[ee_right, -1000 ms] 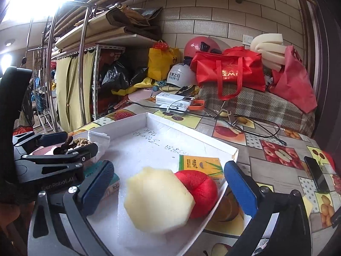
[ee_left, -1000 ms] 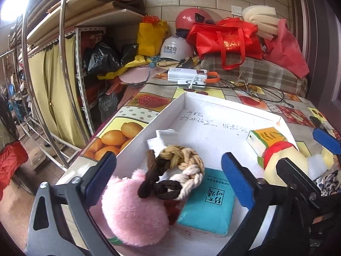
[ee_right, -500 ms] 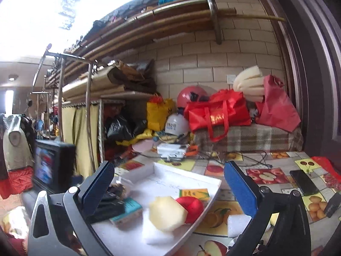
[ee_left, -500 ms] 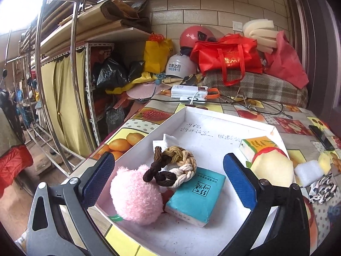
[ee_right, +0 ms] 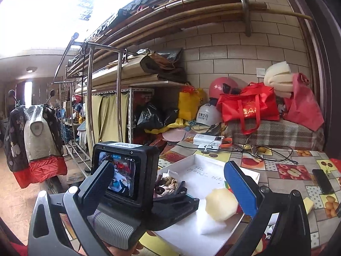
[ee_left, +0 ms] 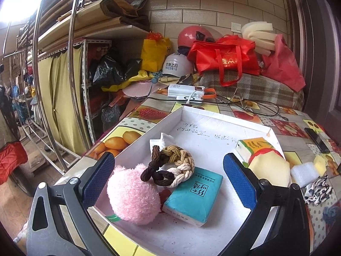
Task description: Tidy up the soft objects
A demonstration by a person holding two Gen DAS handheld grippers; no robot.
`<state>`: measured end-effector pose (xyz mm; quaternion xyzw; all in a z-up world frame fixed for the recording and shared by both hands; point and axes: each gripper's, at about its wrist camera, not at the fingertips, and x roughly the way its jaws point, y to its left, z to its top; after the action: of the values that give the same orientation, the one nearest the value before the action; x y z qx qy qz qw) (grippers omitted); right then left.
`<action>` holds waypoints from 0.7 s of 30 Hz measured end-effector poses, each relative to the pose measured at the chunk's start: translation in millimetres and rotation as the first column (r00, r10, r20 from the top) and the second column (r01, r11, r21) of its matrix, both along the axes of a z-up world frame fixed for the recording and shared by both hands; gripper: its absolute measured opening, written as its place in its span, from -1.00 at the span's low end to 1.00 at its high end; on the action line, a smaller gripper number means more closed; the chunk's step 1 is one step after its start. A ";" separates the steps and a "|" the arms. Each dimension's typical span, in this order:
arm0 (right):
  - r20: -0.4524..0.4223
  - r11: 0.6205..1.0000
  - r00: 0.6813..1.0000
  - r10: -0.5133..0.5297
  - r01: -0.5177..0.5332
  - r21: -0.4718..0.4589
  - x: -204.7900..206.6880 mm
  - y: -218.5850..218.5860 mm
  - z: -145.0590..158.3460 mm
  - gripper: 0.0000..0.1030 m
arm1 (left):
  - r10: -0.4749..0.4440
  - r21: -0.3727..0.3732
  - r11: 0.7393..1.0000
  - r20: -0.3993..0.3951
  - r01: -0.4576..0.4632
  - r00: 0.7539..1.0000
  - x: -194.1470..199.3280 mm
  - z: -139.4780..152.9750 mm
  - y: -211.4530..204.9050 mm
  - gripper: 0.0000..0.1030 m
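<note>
A white tray (ee_left: 223,115) holds a pink plush ball (ee_left: 133,194), a braided rope ring (ee_left: 172,166), a teal tissue pack (ee_left: 194,194), a yellow tissue pack (ee_left: 251,147) and a pale yellow sponge (ee_left: 268,170) with a red part behind it. My left gripper (ee_left: 168,179) hovers open above the tray's near edge, holding nothing. My right gripper (ee_right: 170,185) is open and empty, raised behind the left gripper's camera body (ee_right: 123,170). In the right wrist view the tray (ee_right: 204,170), the sponge (ee_right: 220,200) and a white foam piece (ee_right: 213,224) show.
On the fruit-print tablecloth right of the tray lie a white foam block (ee_left: 302,170), a small yellow sponge (ee_left: 319,162), a leopard-print scrunchie (ee_left: 317,189) and a phone (ee_left: 315,136). Power banks (ee_left: 185,91), cables, red bags (ee_left: 226,59) and helmets crowd the back. Metal racks stand left.
Both grippers have drawn back and up from the tray. The right one rose much farther and now looks over the left gripper. The soft things in the tray have not moved.
</note>
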<state>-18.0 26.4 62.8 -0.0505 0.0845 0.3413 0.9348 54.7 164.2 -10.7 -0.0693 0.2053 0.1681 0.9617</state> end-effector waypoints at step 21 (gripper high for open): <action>0.012 1.000 1.000 -0.021 0.021 0.002 -4.0 8.6 -0.4 1.00 | -0.008 -0.002 1.000 0.007 0.008 1.000 -0.4 1.5 -1.8 1.00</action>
<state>-22.0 35.1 62.4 -0.0507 0.0791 0.3313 0.9389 54.3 162.4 -9.2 -0.0702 0.2026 0.1637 0.9629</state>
